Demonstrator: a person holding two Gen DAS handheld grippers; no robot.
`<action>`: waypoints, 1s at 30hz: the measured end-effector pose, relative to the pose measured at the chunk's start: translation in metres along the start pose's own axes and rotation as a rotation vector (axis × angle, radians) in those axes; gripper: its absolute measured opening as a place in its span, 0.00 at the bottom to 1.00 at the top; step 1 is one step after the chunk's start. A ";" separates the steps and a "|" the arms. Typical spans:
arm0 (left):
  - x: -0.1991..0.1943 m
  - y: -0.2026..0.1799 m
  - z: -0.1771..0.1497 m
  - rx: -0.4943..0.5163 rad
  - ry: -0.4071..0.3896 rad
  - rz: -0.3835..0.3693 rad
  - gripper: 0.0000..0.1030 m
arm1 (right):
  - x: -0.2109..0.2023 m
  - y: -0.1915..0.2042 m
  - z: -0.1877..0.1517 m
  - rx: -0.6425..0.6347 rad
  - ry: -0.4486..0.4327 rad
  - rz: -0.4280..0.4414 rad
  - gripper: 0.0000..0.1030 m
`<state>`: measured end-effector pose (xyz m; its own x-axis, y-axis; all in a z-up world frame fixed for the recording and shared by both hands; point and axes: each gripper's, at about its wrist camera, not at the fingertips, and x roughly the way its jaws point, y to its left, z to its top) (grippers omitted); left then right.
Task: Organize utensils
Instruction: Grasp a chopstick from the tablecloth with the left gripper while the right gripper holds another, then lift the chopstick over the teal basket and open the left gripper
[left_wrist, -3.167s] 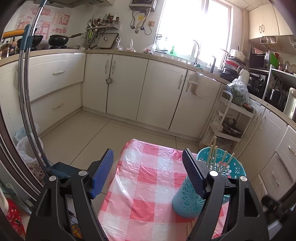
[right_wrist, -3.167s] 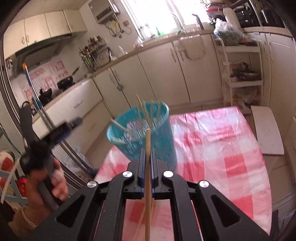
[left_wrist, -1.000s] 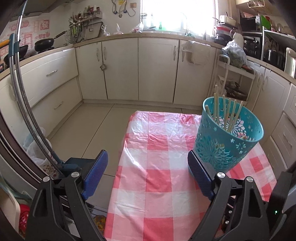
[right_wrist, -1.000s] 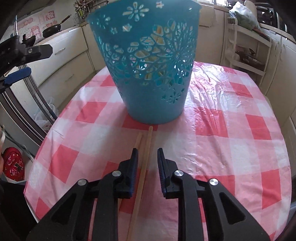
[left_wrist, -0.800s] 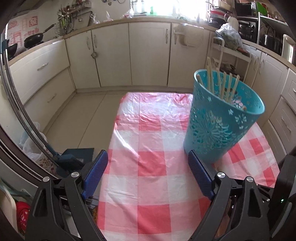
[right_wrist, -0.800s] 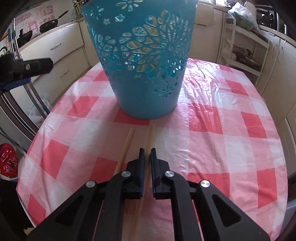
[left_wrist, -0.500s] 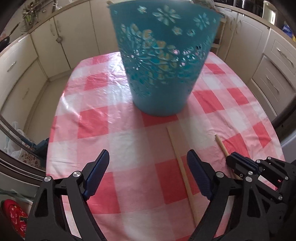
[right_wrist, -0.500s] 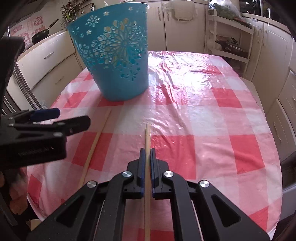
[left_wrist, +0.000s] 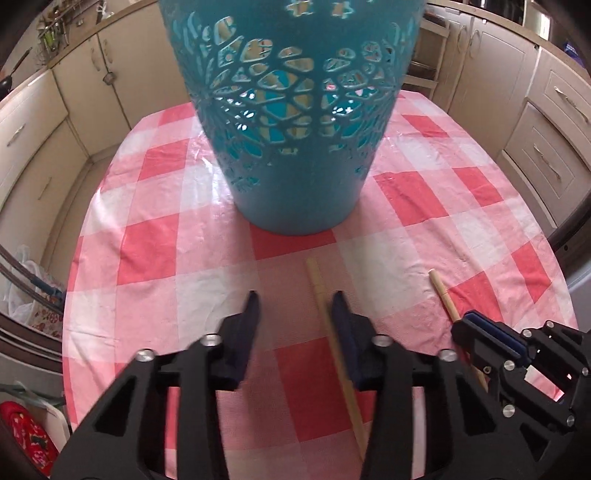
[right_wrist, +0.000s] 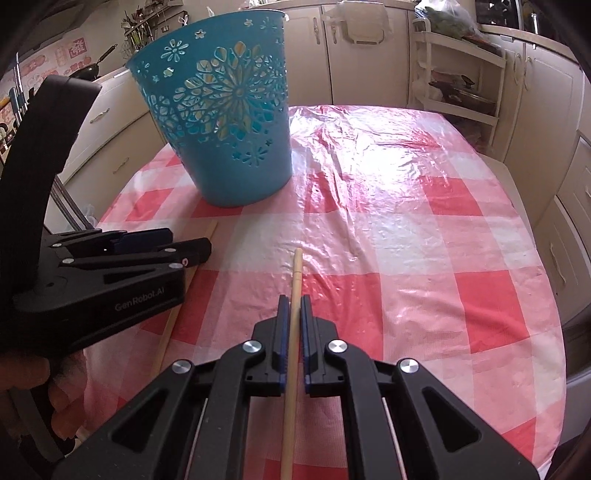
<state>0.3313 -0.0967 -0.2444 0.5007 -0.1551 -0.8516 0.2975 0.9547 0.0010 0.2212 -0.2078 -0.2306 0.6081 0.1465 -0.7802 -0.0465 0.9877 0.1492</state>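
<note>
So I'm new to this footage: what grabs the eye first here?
The tall teal cut-out basket standing on the pink checked tablecloth. In front of it lie two wooden chopsticks: the right tongs are clamped on one chopstick, while the other lies between the left tongs.

Bench under a red-and-white checked plastic cover (right_wrist: 406, 229), glossy and wrinkled toward the far end. Cream base cabinets (right_wrist: 369, 55) with metal handles wrap the room behind it; a white open rack (right_wrist: 461, 88) stands against them at far right holding pans, a green bag of produce (right_wrist: 450, 20) on its top shelf. Far left: a black wok (right_wrist: 90, 66) on the counter, hanging kitchen tools (right_wrist: 144, 22), red paper decorations on the wall (right_wrist: 77, 48); a white plastic bag (left_wrist: 22, 288) on the floor beside the bench.
</note>
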 end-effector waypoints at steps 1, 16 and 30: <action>-0.001 -0.002 0.000 0.004 -0.001 -0.009 0.16 | 0.000 0.001 0.000 -0.004 0.001 -0.001 0.07; -0.029 0.006 0.002 0.022 -0.001 -0.127 0.04 | 0.016 0.011 0.015 -0.086 0.019 0.046 0.06; -0.200 0.051 0.104 -0.108 -0.486 -0.345 0.04 | 0.016 -0.004 0.016 0.018 0.009 0.132 0.06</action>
<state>0.3305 -0.0433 -0.0193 0.7118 -0.5340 -0.4562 0.4369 0.8453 -0.3076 0.2443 -0.2098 -0.2338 0.5904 0.2760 -0.7585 -0.1118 0.9586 0.2618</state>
